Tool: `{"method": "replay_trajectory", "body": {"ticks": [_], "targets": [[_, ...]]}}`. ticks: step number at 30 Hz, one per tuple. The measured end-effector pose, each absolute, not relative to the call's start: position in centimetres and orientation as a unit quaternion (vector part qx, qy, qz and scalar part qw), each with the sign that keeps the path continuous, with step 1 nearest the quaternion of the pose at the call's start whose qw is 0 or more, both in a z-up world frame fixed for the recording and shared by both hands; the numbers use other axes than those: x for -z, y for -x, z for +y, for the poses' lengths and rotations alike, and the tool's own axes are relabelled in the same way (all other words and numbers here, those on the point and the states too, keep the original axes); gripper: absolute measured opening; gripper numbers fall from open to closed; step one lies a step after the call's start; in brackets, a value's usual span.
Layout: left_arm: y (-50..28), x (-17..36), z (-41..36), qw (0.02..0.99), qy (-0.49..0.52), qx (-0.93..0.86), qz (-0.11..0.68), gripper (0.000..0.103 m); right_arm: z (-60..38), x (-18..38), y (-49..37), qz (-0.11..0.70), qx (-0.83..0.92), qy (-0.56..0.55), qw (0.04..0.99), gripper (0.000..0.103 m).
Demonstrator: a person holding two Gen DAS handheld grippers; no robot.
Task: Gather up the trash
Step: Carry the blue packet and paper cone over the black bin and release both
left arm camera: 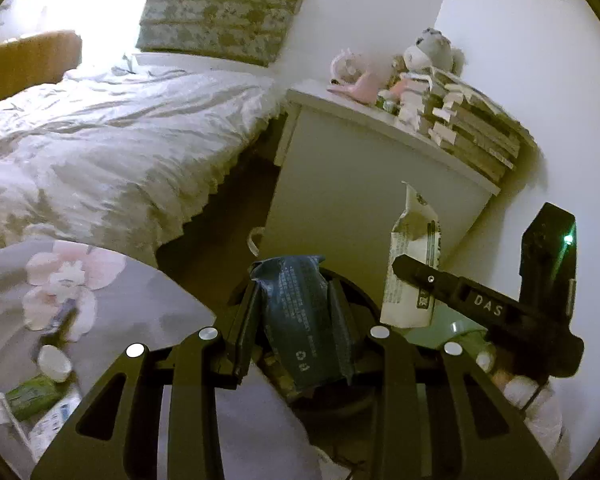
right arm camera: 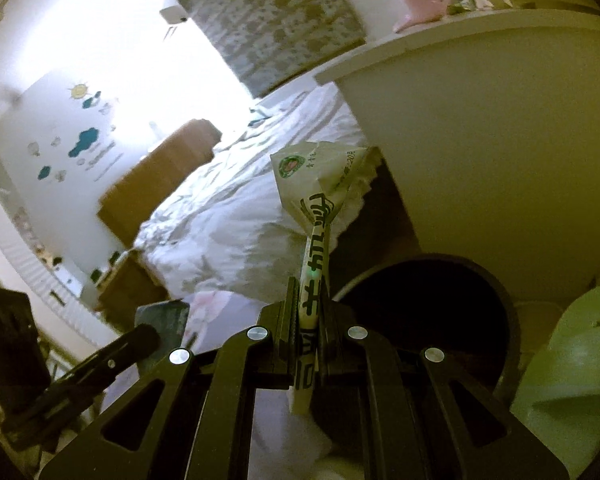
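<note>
A dark blue-grey wrapper (left arm camera: 306,320) stands pinched between the two fingers of the left gripper (left arm camera: 296,312), its crumpled top poking up past the fingertips and its lower end hanging down toward the gripper's body. Just to the right of that gripper, a white wrapper (left arm camera: 414,256) with green printing is clamped flat in the nearly closed right gripper (right arm camera: 310,316); in the right wrist view the white wrapper is squeezed thin between the pads and fans open beyond the fingertips. Just ahead and to the right of the right gripper is the round dark opening of a bin (right arm camera: 428,320), and a pale green lid (right arm camera: 572,364) lies further to the right, beside it. Low on the left of the left gripper is a grey cloth with pink flowers (left arm camera: 100,296), with a small white cup (left arm camera: 54,362), a green packet (left arm camera: 32,396) and other litter lying on it. Ahead of both grippers is a bed with a rumpled white cover (left arm camera: 120,136), and to its right a white cabinet (left arm camera: 364,184) carrying stacked books (left arm camera: 472,128) and soft toys (left arm camera: 428,52).
</note>
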State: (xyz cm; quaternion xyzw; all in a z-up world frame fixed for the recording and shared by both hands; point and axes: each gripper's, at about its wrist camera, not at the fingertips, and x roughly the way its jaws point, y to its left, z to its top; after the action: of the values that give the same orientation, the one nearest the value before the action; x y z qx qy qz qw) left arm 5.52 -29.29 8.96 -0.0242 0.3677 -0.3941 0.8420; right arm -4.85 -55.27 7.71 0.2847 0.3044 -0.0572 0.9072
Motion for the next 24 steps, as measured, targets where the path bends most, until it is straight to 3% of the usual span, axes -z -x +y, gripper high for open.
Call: {"method": "replay_trajectory", "body": {"ticks": [24], "targets": [[-8.4, -4.7, -36.5, 0.811, 0.005, 0.411, 0.415, 0.034, -57.8, -5.0, 2.9, 0.321, 0.117, -0.281, 0.897, 0.009]]}}
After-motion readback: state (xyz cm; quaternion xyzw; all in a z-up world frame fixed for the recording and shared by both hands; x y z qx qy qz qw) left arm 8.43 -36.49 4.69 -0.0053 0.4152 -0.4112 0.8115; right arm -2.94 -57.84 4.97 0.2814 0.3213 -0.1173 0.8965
